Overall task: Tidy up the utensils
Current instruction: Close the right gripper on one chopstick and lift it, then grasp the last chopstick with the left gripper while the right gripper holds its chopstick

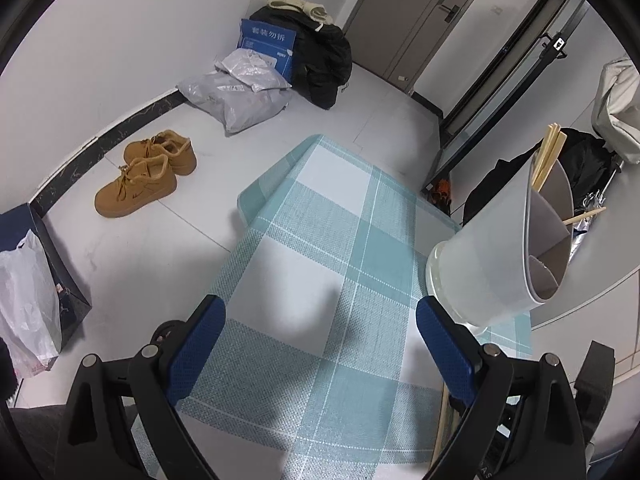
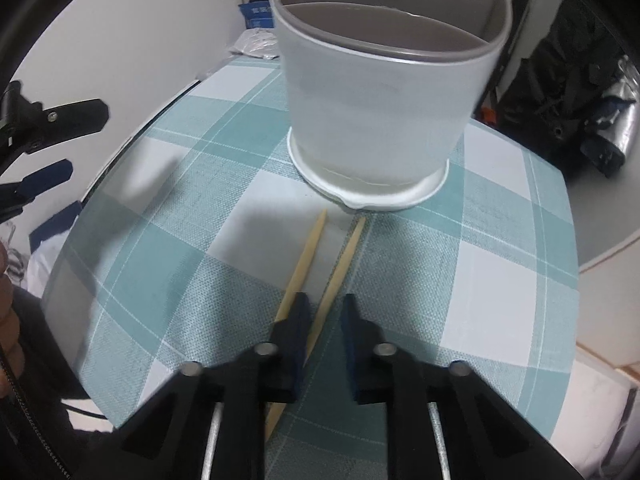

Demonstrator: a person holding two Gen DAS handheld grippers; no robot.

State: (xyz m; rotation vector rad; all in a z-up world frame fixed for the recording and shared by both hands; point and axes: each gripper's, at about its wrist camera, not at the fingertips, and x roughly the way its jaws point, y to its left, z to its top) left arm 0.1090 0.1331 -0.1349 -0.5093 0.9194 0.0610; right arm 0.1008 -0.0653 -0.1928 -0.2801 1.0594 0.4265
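The work surface is a round table covered by a teal-and-white checked cloth point(image 2: 500, 280), standing in a tiled room; brown shoes point(image 1: 146, 172), grey parcel bags point(image 1: 240, 96) and dark bags lie on the floor by the wall.

A white utensil holder point(image 2: 372, 112) with grey inner dividers stands upright at the far side of the cloth; several chopsticks point(image 1: 550, 152) already stand in one compartment, seen from the left wrist view.

Two loose chopsticks remain flat on the cloth, just in front of the holder's base; the left-hand chopstick point(image 2: 306, 256) and the right-hand chopstick point(image 2: 344, 260) lie near each other, roughly parallel, tips toward the holder.

The right gripper point(image 2: 324, 312) points steeply down with its jaws drawn narrow; the right-hand chopstick runs between them, and whether the pads have bitten on it cannot be told; the left-hand chopstick passes under the outside of the left finger.

The left gripper point(image 1: 320, 340) hangs over bare cloth beside the holder, jaws wide, holding nothing.

Probable faults from here:

- a thin, smooth stick may pivot or slip if gripped off-centre; cause: small contact area;
- the neighbouring stick may be dragged or flicked off the table; cause: the finger resting over it;
- the holder may be nudged or tipped on insertion; cause: a long stick striking rim or divider.
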